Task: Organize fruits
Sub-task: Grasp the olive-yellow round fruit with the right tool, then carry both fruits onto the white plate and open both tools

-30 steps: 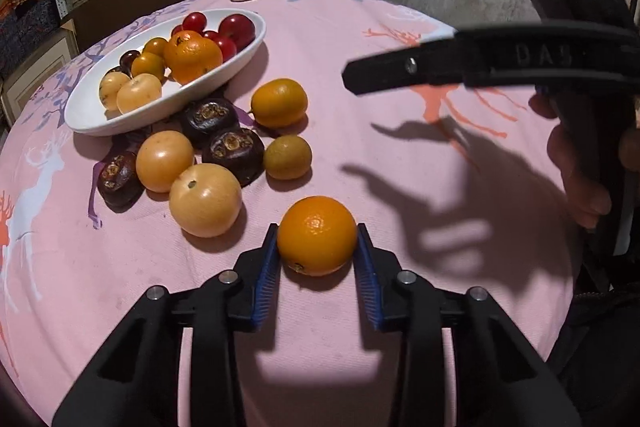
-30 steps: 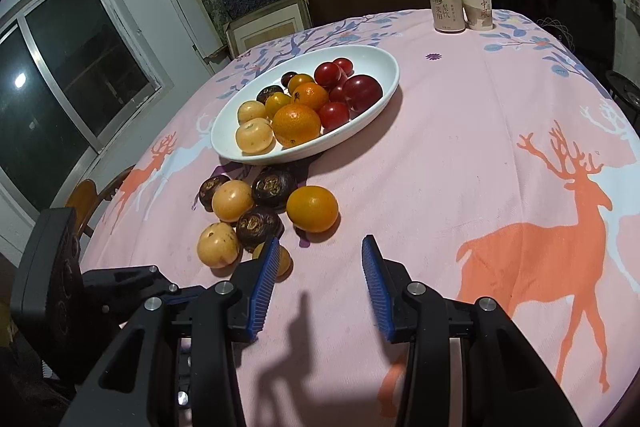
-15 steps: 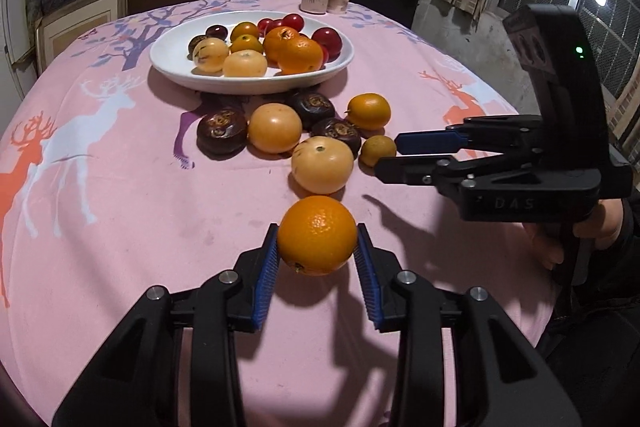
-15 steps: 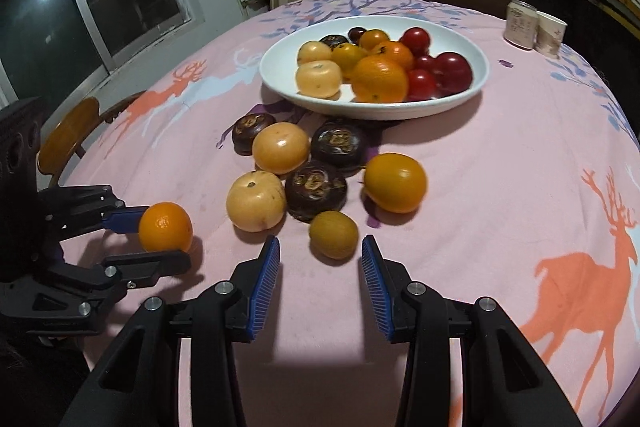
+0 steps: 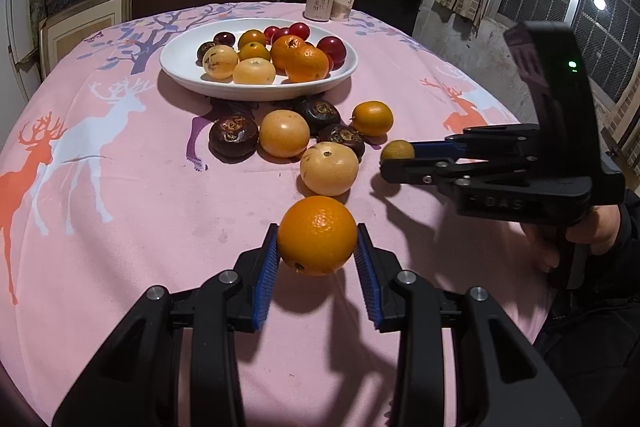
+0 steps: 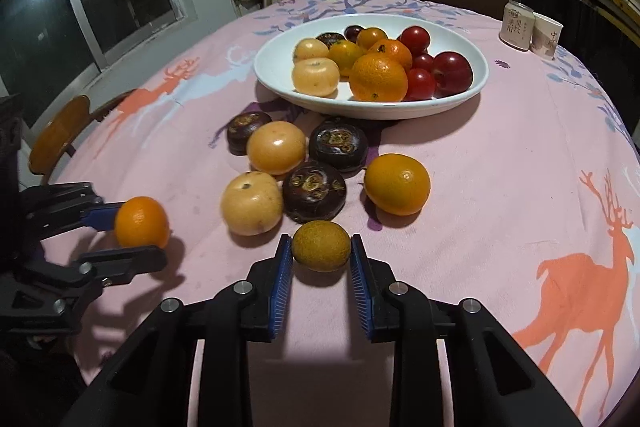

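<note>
Left gripper (image 5: 317,251), black with blue ribbed pads, pinches a round bright orange mandarin (image 5: 317,235) between its pads, just above the pink deer-print tablecloth (image 5: 120,195); shadow under the fruit. In the right wrist view the same mandarin (image 6: 142,222) sits in the left gripper (image 6: 140,233) at the left edge, near the loose fruit pile.

Loose pile on the cloth, left to right in the left wrist view: dark brown flattish fruit (image 5: 233,136), pale orange round fruit (image 5: 284,133), pale yellow round fruit with a stem dimple (image 5: 329,168), two more dark brown fruits (image 5: 323,111) behind, a smooth orange citrus (image 5: 372,118). All lie just in front of the dish, touching or nearly touching each other.

White oval ceramic dish (image 5: 180,59) sits behind the pile, mid-table. It holds two pale yellow fruits (image 5: 253,71) at the front left, small orange fruits behind them, two big orange mandarins (image 5: 306,63) in the middle, dark red plums (image 5: 332,47) and small red fruits at the right and back. One dark fruit sits at the back left.

Right gripper (image 6: 322,259), same build, is closed on a small olive-brown round fruit (image 6: 321,246); pads press both its sides, low over the cloth at the pile's near edge. From the left wrist view that fruit (image 5: 397,151) sits at the tip of the right gripper (image 5: 394,157), with a hand (image 5: 580,227) on the handle.

Tin can (image 5: 319,3) and paper cup (image 5: 343,5) stand side by side at the far table edge.
</note>
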`<state>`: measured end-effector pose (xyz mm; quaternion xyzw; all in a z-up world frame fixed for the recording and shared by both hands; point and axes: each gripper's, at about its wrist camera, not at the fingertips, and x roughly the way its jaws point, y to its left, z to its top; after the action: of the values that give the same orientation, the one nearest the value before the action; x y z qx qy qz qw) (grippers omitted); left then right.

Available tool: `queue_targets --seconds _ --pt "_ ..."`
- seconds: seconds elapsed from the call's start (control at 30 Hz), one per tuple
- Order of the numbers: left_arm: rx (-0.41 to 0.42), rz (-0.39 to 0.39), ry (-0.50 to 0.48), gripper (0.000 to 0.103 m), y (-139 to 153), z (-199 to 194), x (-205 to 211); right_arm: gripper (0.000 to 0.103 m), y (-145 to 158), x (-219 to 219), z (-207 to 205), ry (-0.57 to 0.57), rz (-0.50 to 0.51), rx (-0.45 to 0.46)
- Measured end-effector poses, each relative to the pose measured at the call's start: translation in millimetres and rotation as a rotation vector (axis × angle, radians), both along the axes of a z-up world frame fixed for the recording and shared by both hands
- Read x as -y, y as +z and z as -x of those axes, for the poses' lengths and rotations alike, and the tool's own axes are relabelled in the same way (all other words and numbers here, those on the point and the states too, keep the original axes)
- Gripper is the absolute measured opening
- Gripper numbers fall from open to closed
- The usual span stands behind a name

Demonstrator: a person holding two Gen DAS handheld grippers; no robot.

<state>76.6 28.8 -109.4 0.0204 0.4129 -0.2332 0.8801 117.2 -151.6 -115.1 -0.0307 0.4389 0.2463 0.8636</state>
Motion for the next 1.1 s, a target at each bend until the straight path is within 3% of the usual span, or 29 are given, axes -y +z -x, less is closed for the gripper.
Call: queue_targets --seconds 0.3,0.67,0.87,1.1 --pt "0.021 -0.010 0.008 0.036 9.2 6.1 -3.2 0.029 24.2 39.6 21.1 -0.051 -0.072 0.027" --pt "0.060 -0.016 0.029 0.036 26.9 -4.0 -7.0 0.029 38.4 64.2 7.3 -0.109 -0.140 0.041" --pt "0.121 -0.031 0.029 0.036 53.6 -33.3 -2.0 0.029 61.9 65.4 -22.4 -0.119 -0.175 0.069" --pt "0.161 -0.050 0.030 0.036 76.1 -95.6 17.8 0.029 83.5 58.2 -90.4 -0.150 -0.211 0.055"
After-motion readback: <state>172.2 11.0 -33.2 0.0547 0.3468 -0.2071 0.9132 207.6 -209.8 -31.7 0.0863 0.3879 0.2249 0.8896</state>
